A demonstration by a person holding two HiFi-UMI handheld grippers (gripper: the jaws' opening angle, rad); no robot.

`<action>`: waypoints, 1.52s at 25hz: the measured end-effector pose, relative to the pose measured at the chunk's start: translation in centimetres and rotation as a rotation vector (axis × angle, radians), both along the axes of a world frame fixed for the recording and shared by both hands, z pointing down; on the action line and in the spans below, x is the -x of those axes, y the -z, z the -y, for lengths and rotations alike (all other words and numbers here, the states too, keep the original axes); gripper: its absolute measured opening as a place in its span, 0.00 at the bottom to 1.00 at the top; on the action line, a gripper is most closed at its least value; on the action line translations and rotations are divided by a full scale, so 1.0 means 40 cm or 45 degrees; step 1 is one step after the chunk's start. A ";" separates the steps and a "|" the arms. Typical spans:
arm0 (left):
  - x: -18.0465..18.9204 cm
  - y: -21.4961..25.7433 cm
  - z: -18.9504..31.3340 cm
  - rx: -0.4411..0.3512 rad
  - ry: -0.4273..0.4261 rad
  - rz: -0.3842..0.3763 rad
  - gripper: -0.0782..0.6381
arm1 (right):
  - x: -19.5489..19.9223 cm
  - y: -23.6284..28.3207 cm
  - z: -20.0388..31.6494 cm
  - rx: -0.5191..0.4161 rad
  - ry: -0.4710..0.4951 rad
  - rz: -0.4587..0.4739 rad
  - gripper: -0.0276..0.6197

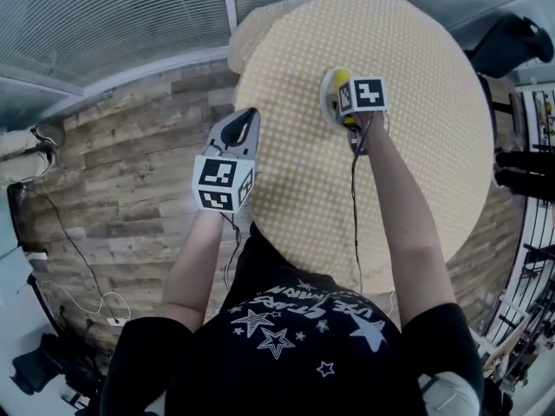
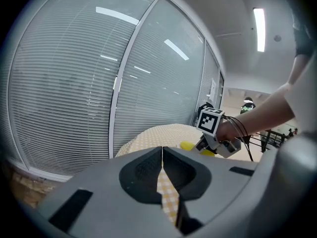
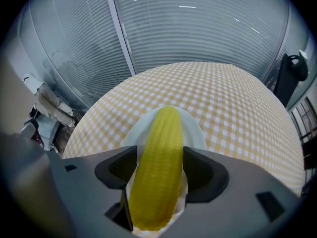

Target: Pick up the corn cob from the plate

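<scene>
Head view: the right gripper (image 1: 340,94) is at the white plate (image 1: 326,104) on the checked tabletop (image 1: 416,146), 12 o'clock of the person, with the left gripper (image 1: 243,128) off at 9. The shirt (image 1: 295,336) lettering is unreadable. Left gripper view: jaws together, empty. Right gripper view: jaws pressed on the corn cob (image 3: 158,167) — long axis 12-to-6, over the plate

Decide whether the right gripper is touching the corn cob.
Touching. The right gripper view shows the right gripper with its two jaws pressed against opposite sides of the corn cob, with no gap on either side.
</scene>
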State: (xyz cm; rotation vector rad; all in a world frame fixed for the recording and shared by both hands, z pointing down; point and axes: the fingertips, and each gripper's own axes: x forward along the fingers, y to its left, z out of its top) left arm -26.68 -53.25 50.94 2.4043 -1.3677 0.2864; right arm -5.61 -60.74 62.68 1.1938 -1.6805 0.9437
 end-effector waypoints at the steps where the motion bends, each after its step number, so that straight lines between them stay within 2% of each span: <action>1: 0.000 -0.003 0.001 0.003 0.001 -0.003 0.13 | -0.002 -0.003 0.002 -0.002 -0.006 -0.006 0.49; 15: -0.073 -0.026 -0.025 0.049 -0.072 -0.026 0.13 | -0.007 -0.001 0.006 -0.018 -0.019 -0.025 0.46; 25: -0.059 -0.015 -0.062 0.040 -0.065 -0.015 0.13 | -0.006 0.056 -0.024 -0.106 -0.097 0.135 0.45; 29: -0.061 0.011 -0.079 0.017 -0.056 -0.007 0.13 | -0.001 0.096 -0.047 -0.143 -0.153 0.266 0.45; 33: -0.067 0.039 -0.102 -0.006 -0.043 -0.005 0.13 | -0.001 0.155 -0.070 -0.200 -0.232 0.453 0.45; 38: -0.080 0.066 -0.154 -0.015 -0.024 -0.012 0.13 | 0.015 0.255 -0.118 -0.300 -0.259 0.703 0.45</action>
